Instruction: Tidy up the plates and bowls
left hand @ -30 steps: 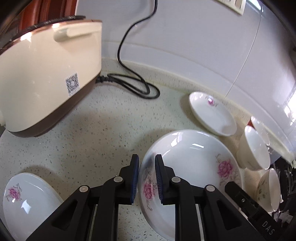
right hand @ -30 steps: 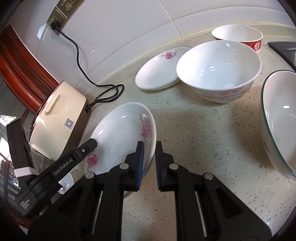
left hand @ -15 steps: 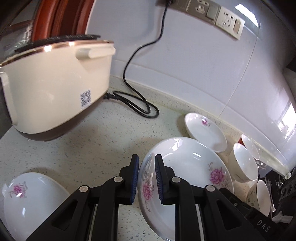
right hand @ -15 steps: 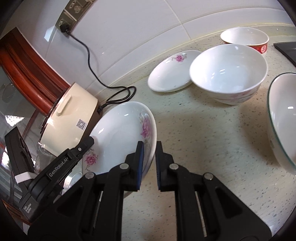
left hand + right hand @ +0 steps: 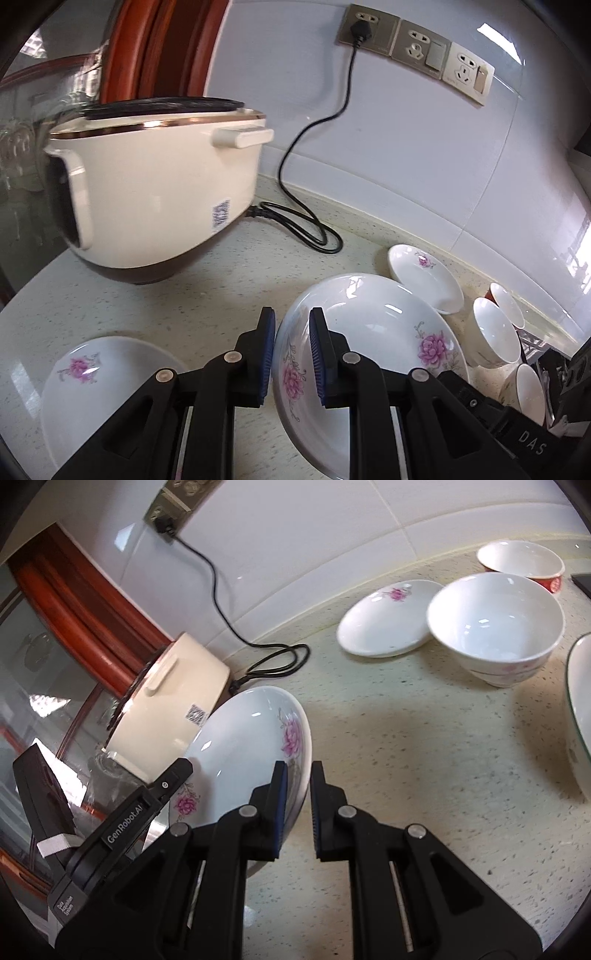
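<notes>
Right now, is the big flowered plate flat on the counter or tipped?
Tipped. The big flowered plate is clamped at opposite rims by both grippers and stands steeply above the counter.

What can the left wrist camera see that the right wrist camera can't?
Only the left wrist view shows the flowered plate lying flat on the counter at the left, and the whole row of wall sockets.

Only the right wrist view shows the green-rimmed bowl at the right edge.

Both show the big flowered plate, gripped by the left gripper and the right gripper, plus the cream cooker.
</notes>
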`<action>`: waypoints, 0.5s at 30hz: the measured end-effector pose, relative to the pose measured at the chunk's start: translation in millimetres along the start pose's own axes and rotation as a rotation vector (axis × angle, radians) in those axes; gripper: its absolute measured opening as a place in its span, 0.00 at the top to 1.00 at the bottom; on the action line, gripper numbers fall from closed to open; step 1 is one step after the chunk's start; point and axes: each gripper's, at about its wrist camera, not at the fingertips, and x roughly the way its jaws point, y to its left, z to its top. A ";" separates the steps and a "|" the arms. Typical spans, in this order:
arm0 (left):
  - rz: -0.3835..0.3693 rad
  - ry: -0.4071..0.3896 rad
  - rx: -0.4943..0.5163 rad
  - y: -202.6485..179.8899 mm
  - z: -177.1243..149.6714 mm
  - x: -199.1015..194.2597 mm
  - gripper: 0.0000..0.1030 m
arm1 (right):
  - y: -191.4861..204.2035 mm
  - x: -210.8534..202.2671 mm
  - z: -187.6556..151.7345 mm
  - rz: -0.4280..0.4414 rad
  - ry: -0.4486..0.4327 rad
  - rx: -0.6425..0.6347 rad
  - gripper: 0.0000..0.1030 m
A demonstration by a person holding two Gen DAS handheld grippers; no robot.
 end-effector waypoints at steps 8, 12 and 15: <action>0.025 -0.012 -0.043 26.7 -7.6 -19.9 0.82 | 24.1 5.2 -9.3 0.047 0.018 -0.073 0.85; 0.027 -0.020 -0.067 37.9 -10.3 -27.5 0.82 | 29.8 8.6 -14.1 0.071 0.037 -0.090 0.85; 0.027 -0.037 -0.083 45.5 -11.2 -37.9 0.82 | 33.6 11.4 -16.8 0.096 0.050 -0.096 0.85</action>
